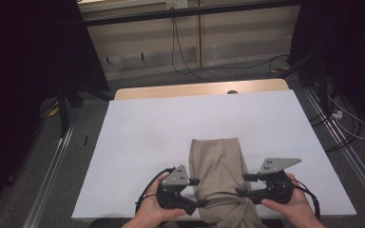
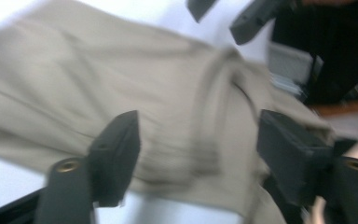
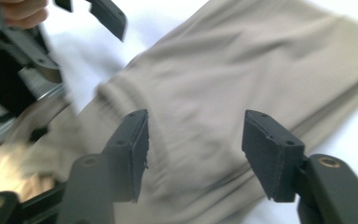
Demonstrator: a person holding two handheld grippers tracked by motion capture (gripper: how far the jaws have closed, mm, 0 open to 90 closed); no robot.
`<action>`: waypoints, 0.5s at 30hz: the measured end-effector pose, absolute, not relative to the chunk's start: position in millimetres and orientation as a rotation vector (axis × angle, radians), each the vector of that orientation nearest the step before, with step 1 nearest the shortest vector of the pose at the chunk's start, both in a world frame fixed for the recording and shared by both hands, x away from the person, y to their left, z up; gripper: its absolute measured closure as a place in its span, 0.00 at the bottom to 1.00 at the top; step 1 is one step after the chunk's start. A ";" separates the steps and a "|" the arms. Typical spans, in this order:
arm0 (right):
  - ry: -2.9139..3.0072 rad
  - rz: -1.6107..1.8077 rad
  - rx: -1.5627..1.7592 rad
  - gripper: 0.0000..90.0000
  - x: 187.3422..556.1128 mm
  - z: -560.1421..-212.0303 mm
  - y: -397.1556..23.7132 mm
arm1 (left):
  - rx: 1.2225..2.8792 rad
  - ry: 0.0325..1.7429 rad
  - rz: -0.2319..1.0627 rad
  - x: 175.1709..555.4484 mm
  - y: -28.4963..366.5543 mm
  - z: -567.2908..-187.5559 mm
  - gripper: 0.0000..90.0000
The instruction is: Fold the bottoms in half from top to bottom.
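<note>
A folded beige garment [image 1: 217, 164] lies on the white table top [image 1: 171, 128], running from the middle to the near edge, where it bunches and hangs over. My left gripper [image 1: 198, 192] sits at the garment's left edge, jaws open and pointing right. My right gripper [image 1: 242, 184] sits at the garment's right edge, jaws open and pointing left. In the left gripper view the beige cloth [image 2: 121, 93] spreads beyond the open left gripper [image 2: 198, 154], blurred. In the right gripper view the cloth [image 3: 242, 70] lies beyond the open right gripper [image 3: 193, 151], with the other gripper's fingertips [image 3: 109, 18] at the top left.
The table's wooden far edge [image 1: 199, 88] shows beyond the white cover. Metal rails [image 1: 52, 166] run along the floor on both sides. Cables [image 1: 351, 123] lie on the floor at the right. Dark curtains stand at both sides.
</note>
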State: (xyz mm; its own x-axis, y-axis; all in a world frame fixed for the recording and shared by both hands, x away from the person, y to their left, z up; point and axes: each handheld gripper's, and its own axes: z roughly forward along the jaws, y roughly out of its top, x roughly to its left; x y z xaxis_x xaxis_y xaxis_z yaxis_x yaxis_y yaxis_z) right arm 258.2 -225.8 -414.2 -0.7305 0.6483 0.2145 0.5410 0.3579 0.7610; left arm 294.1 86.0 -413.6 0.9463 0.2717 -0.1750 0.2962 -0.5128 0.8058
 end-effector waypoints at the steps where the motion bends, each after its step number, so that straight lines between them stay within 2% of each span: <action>1: 2.475 1.328 1.103 0.44 262.3 -412.3 -227.2 | 2.122 0.418 -0.005 301.3 88.1 -411.9 0.32; 3: 2.432 1.308 1.115 0.43 277.2 -408.6 -230.4 | 2.107 0.471 0.029 319.4 90.9 -411.3 0.31; 5: 2.403 1.283 1.134 0.43 294.8 -407.7 -233.0 | 2.120 0.518 0.123 340.1 93.5 -413.8 0.35; 8: 2.374 1.253 1.153 0.43 324.4 -408.7 -234.9 | 2.132 0.632 0.141 373.6 93.3 -421.1 0.39; 11: 2.338 1.193 1.168 0.49 352.6 -411.7 -234.5 | 2.130 0.722 0.150 405.3 88.6 -424.5 0.45; 13: 2.323 1.172 1.193 0.54 374.7 -417.2 -234.2 | 2.145 0.735 0.150 423.7 81.8 -426.7 0.44; 15: 2.287 1.151 1.215 0.55 389.2 -422.7 -231.9 | 2.123 0.769 0.110 438.1 74.9 -429.1 0.37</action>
State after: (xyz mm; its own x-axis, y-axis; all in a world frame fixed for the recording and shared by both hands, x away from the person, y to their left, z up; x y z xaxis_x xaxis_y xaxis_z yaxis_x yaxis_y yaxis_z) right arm 389.2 -231.9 -422.7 -0.5939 0.7988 0.0959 0.5527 0.3185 0.7701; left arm 438.1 74.9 -429.1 0.8066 0.5604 -0.1879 0.4857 -0.4472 0.7511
